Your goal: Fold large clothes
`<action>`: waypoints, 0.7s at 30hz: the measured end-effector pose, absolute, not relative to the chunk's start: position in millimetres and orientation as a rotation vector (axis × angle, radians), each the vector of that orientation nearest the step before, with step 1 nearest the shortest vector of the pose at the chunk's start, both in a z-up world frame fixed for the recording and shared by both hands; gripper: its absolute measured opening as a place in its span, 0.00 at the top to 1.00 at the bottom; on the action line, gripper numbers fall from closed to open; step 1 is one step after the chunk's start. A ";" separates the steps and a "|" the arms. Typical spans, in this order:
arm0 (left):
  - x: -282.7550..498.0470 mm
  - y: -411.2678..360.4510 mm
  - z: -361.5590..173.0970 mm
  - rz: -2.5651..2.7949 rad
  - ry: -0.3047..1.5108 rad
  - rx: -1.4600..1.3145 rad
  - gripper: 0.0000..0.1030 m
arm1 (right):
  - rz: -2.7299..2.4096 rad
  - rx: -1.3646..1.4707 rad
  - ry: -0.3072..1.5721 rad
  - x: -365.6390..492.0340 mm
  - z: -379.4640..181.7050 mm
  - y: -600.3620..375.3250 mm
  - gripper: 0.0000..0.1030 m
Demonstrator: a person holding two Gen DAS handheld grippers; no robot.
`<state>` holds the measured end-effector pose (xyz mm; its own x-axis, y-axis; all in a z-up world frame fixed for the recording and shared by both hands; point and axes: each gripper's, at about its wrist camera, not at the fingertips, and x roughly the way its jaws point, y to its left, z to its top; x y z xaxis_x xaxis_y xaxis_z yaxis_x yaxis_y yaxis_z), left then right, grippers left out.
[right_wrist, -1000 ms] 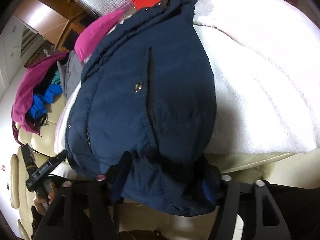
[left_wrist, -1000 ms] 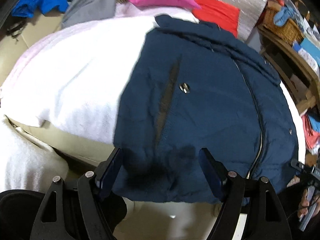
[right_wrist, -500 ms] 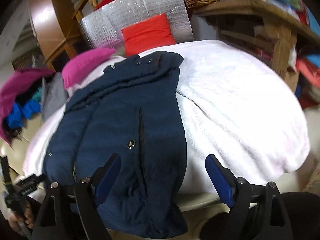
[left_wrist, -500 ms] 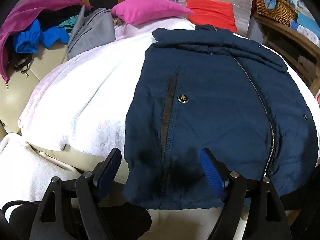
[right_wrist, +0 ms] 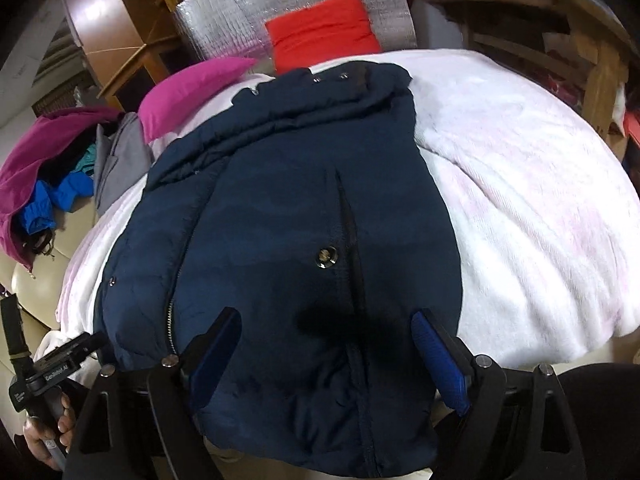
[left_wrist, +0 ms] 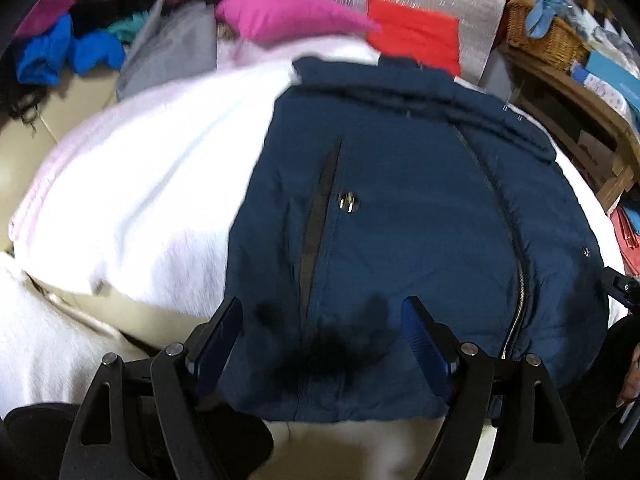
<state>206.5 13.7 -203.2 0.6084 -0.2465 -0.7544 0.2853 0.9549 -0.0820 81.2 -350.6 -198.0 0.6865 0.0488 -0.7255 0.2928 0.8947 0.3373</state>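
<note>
A big white blanket [right_wrist: 520, 208] covers the soft surface under everything. On it lies the navy jacket [left_wrist: 420, 220], spread flat with the front side up, the collar at the far end and the hem hanging a little over the near edge. Its zipper [left_wrist: 516, 280] is closed, and I see a pocket slit with a metal snap button [right_wrist: 327, 257] beside it. Behind the jacket are a pink pillow [left_wrist: 288, 16] and a red cushion [right_wrist: 324, 36], and to the left a heap of other clothes [left_wrist: 80, 40]. My left gripper [left_wrist: 320, 340] hangs above the hem with its fingers [left_wrist: 424, 344] wide apart, holding nothing. My right gripper [right_wrist: 324, 356] is also above the hem, fingers [right_wrist: 440, 364] spread wide, and they grip nothing.
</note>
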 end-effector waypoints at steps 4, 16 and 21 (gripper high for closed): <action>200.9 2.4 -206.2 -0.331 0.852 0.114 0.28 | -0.143 0.482 0.797 79.2 -197.7 -353.2 0.13; 204.4 0.2 -214.3 -0.362 0.925 0.083 0.28 | -0.213 0.627 0.797 62.4 -207.5 -389.2 0.13; 201.6 -1.3 -219.1 -0.404 0.965 0.065 0.27 | -0.180 0.658 0.821 51.8 -215.7 -398.7 0.13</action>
